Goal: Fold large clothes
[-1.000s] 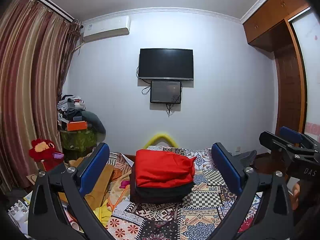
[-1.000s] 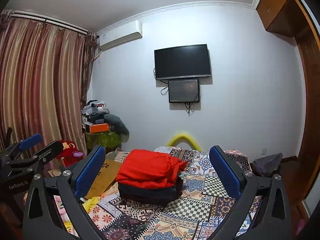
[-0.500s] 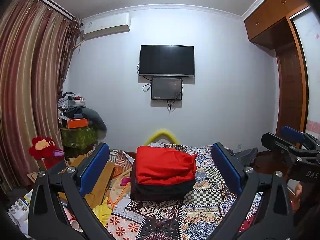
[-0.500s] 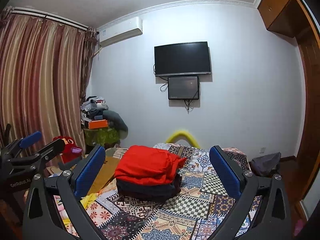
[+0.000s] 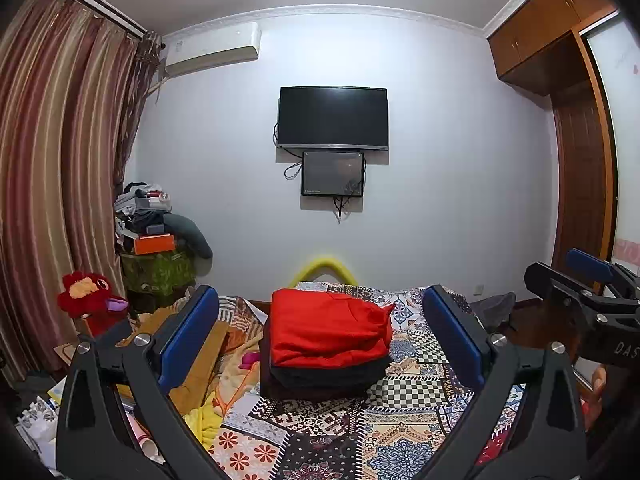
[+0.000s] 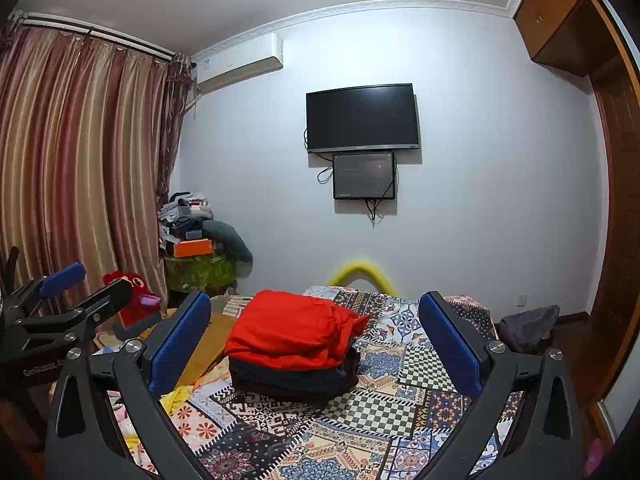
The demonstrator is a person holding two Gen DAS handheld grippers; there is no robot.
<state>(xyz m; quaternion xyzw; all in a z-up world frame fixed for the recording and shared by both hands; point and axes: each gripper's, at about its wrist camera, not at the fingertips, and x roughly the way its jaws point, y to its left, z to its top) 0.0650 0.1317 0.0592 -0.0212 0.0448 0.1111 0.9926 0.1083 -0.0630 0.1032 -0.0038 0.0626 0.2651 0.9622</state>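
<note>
folded clothes stack (image 5: 326, 344) ahead — both grippers spread, apart

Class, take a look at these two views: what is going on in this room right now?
A person holds a two-finger gripper in each hand above a patterned quilt. The left gripper and right gripper are both open and hold nothing. Ahead of them a folded red garment lies on top of folded dark clothes, stacked on the quilt. Neither gripper touches the stack.

folded clothes (image 5: 328, 340) stacked on bed (image 5: 416, 396), television (image 5: 333, 117) on wall behind.
</note>
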